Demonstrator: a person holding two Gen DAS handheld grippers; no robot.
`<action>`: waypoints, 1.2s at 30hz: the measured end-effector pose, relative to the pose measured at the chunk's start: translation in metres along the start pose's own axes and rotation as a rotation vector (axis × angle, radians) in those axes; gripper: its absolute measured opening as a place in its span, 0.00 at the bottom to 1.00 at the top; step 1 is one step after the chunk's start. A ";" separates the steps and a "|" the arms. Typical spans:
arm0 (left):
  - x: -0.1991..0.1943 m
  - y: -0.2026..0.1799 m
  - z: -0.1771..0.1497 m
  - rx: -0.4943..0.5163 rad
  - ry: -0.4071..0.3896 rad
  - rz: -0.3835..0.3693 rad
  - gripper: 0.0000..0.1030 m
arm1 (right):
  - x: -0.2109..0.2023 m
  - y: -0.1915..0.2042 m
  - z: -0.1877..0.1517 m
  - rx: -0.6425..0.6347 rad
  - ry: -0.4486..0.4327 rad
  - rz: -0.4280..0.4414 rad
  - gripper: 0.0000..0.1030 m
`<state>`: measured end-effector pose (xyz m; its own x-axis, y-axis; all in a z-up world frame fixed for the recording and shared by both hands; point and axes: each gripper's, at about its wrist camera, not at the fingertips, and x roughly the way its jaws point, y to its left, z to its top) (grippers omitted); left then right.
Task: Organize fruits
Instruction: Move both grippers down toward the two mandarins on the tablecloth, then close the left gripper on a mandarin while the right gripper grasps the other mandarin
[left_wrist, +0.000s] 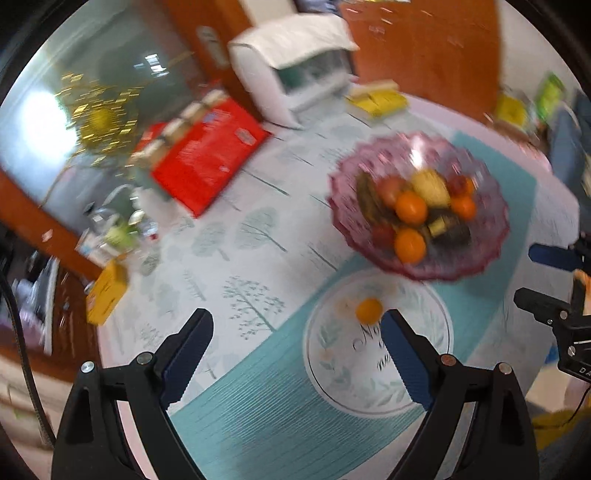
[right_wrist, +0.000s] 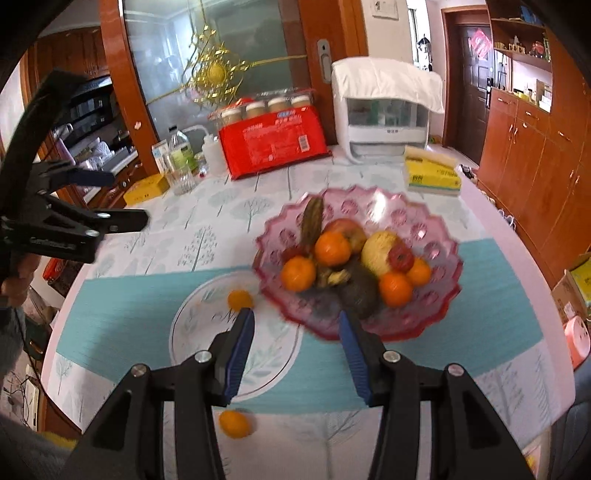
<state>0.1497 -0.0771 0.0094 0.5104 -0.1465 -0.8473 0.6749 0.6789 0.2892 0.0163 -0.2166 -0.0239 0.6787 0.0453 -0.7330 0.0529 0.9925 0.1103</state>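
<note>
Claws both gape empty: left claw (left_wrist: 297, 325) over plate (left_wrist: 332, 369), right claw (right_wrist: 297, 321) near fruit bowl (right_wrist: 424, 221).

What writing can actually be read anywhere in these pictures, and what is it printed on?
"N": the opening script letter on the white plate; the rest is hidden by a gripper finger or blurred.
Red package: printed lines and a blue label, too small to read.
Yellow box: print too blurred to read.
Plastic bottle: label unreadable.
Red sign on the far door: unreadable.

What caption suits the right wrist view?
Open tongs above a pink fruit bowl, one orange on the plate.
</note>
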 end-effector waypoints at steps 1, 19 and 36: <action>0.008 -0.003 -0.003 0.025 0.007 -0.014 0.89 | 0.003 0.008 -0.007 0.001 0.014 -0.006 0.47; 0.139 -0.036 -0.020 0.204 0.062 -0.268 0.88 | 0.061 0.073 -0.091 0.073 0.238 -0.099 0.47; 0.175 -0.043 -0.015 0.119 0.053 -0.362 0.52 | 0.090 0.085 -0.111 0.052 0.268 -0.182 0.34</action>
<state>0.2023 -0.1215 -0.1577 0.2017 -0.3222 -0.9249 0.8651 0.5014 0.0140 0.0000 -0.1159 -0.1551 0.4384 -0.0975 -0.8935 0.1980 0.9802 -0.0098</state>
